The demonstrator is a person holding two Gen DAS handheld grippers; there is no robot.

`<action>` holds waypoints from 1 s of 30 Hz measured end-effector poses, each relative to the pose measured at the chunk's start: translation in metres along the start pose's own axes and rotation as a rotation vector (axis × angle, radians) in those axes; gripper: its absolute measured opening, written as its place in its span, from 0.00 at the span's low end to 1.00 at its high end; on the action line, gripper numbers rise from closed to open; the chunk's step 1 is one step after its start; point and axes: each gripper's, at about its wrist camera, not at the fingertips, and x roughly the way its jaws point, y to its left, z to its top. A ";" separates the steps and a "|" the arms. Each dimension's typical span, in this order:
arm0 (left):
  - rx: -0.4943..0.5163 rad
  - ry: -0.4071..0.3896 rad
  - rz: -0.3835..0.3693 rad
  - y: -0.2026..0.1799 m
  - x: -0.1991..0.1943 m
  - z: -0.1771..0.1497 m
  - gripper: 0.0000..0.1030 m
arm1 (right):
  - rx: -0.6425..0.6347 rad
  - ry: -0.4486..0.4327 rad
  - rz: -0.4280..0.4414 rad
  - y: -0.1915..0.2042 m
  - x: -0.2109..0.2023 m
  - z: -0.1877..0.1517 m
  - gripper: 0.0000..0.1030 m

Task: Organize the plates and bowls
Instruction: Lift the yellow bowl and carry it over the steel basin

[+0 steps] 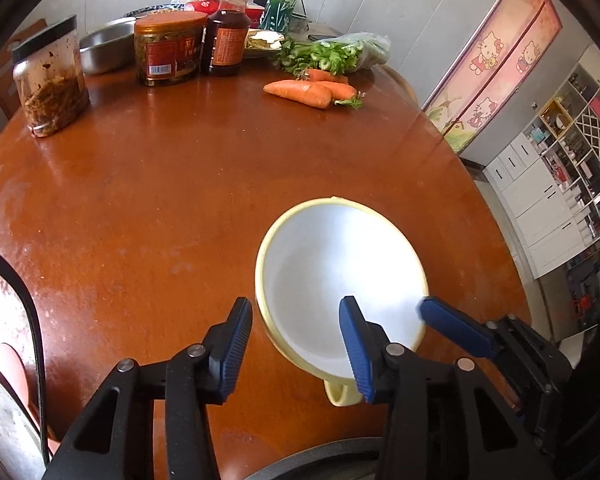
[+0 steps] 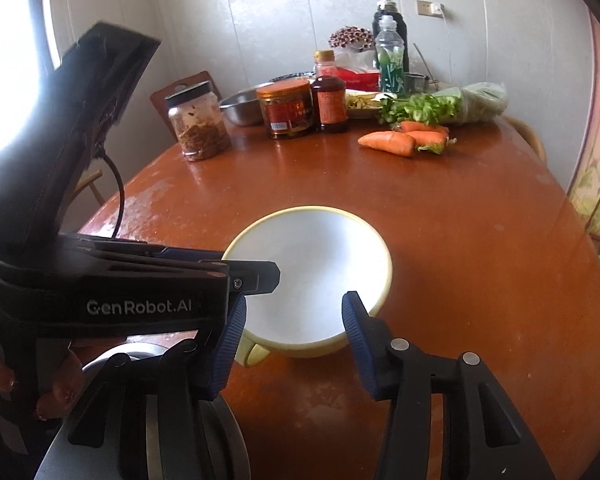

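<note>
A white bowl [image 1: 332,264] with a pale yellow rim and a small handle [image 1: 340,394] sits near the front of the brown table [image 1: 160,200]. My left gripper [image 1: 296,303] straddles its left rim, one blue pad outside and one inside, shut on the bowl. In the right wrist view, the left gripper's finger [image 2: 260,276] reaches over the bowl [image 2: 320,264] from the left. My right gripper [image 2: 295,302] hangs over the bowl's near side with its jaws apart, one finger by the handle [image 2: 252,354] and one at the right rim. Its blue finger [image 1: 456,326] shows at that right rim.
Far across the table stand a dark-lidded jar [image 1: 50,80], an orange-lidded jar [image 1: 168,50], a sauce bottle [image 1: 226,36], a steel bowl [image 1: 104,46], carrots [image 1: 304,92] and bagged greens [image 1: 336,54]. A grey metal rim [image 2: 220,440] lies below the grippers. A hand [image 2: 56,392] holds the left gripper.
</note>
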 end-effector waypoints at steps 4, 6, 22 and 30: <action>0.001 -0.005 0.038 0.001 0.001 0.001 0.47 | 0.035 -0.042 -0.039 -0.008 -0.010 -0.001 0.52; 0.000 0.000 0.048 0.003 0.004 0.002 0.48 | 0.064 -0.038 -0.052 -0.015 -0.011 -0.001 0.57; -0.006 0.049 -0.003 0.002 0.015 0.001 0.45 | 0.092 0.031 0.021 -0.016 0.010 -0.001 0.53; -0.018 -0.003 -0.011 0.002 -0.009 -0.006 0.45 | 0.066 -0.005 0.019 -0.008 -0.004 0.003 0.52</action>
